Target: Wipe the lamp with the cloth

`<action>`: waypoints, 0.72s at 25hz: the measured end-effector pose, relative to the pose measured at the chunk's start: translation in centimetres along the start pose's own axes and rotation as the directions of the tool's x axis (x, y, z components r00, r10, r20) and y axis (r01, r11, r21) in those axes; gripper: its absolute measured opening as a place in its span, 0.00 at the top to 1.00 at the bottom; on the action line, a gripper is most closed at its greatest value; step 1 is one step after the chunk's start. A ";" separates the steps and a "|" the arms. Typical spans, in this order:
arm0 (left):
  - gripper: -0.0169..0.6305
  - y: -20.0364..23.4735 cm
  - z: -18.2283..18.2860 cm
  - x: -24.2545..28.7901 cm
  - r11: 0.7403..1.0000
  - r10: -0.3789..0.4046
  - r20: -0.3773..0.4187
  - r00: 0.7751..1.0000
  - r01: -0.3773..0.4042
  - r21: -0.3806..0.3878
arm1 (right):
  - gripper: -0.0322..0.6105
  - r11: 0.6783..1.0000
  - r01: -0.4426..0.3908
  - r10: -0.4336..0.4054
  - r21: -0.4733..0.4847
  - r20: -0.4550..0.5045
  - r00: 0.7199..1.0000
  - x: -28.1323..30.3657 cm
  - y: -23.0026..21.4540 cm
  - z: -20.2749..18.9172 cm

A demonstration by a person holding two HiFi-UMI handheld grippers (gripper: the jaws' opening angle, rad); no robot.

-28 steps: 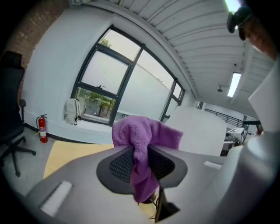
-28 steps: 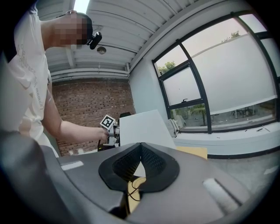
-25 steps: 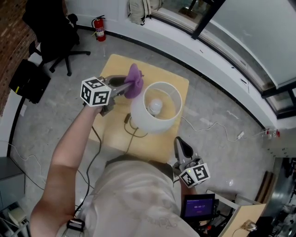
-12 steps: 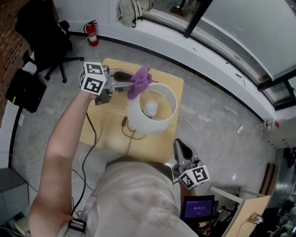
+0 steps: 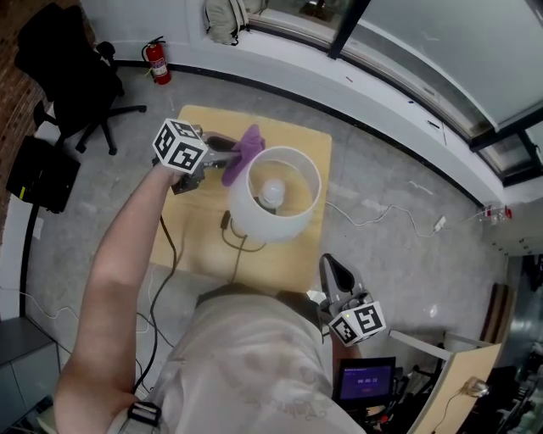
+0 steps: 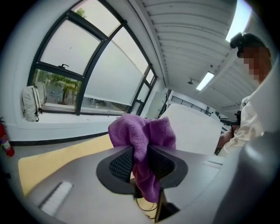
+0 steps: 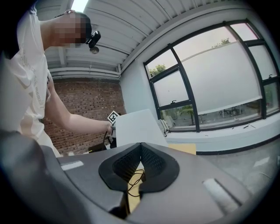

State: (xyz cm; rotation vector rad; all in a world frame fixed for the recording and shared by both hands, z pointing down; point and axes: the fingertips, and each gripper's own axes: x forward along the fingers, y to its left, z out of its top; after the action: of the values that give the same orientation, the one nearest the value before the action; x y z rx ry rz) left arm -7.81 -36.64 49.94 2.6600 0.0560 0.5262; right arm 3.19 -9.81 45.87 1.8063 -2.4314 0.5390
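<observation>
A lamp with a white drum shade [image 5: 276,216] and a bare bulb [image 5: 270,194] stands on a small wooden table [image 5: 191,242]. My left gripper [image 5: 227,158] is shut on a purple cloth [image 5: 242,151], which presses against the shade's left outer side near the rim. In the left gripper view the cloth [image 6: 142,133] bulges out between the pads, with the shade [image 6: 192,131] just behind it. My right gripper [image 5: 333,273] hangs low by the person's body, off the table's near edge, jaws shut with nothing in them [image 7: 140,151]. It looks toward the shade [image 7: 135,127].
The lamp's black cord [image 5: 237,242] trails over the table's near-left edge. An office chair [image 5: 72,72], a fire extinguisher [image 5: 155,59] and a backpack [image 5: 222,19] stand far left by the wall. A white cable [image 5: 382,219] lies on the floor at right. A small screen [image 5: 365,381] glows below.
The left gripper carried the cloth up over the shade's top rim, then drew it back down to the shade's left side. The right gripper stayed put.
</observation>
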 end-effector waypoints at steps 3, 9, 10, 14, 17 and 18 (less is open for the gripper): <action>0.84 1.2 -1.4 0.8 0.998 0.057 -0.027 0.998 -0.056 0.024 | 0.93 1.000 0.007 -0.007 0.000 -0.002 1.000 0.1 -0.3 -0.1; 0.84 4.0 -4.4 1.9 0.980 0.198 -0.122 0.973 -0.195 0.038 | 0.93 1.000 0.002 -0.002 0.011 -0.010 1.000 0.1 -0.3 -0.6; 0.84 4.4 -4.8 2.0 0.975 0.223 -0.139 0.965 -0.218 0.047 | 0.93 1.000 0.003 -0.003 0.013 -0.010 1.000 0.0 -0.3 -0.6; 0.84 5.5 -3.7 1.6 0.952 0.299 -0.146 0.943 -0.285 0.107 | 0.93 1.000 0.015 -0.015 0.018 0.009 1.000 -0.4 -0.6 -0.5; 0.84 4.7 0.5 0.7 0.958 0.276 -0.070 0.959 -0.268 0.106 | 0.93 0.999 0.029 -0.030 0.024 0.021 0.999 -1.1 -1.1 -0.6; 0.84 4.0 2.3 0.4 0.965 0.247 -0.041 0.968 -0.242 0.097 | 0.93 0.999 0.035 -0.036 0.027 0.025 0.999 -1.4 -1.2 -0.6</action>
State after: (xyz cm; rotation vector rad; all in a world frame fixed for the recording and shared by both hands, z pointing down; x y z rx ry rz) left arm -6.77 -41.18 49.82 2.7587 -0.2419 0.6882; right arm 4.69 -8.62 46.39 1.8742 -2.4149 0.5518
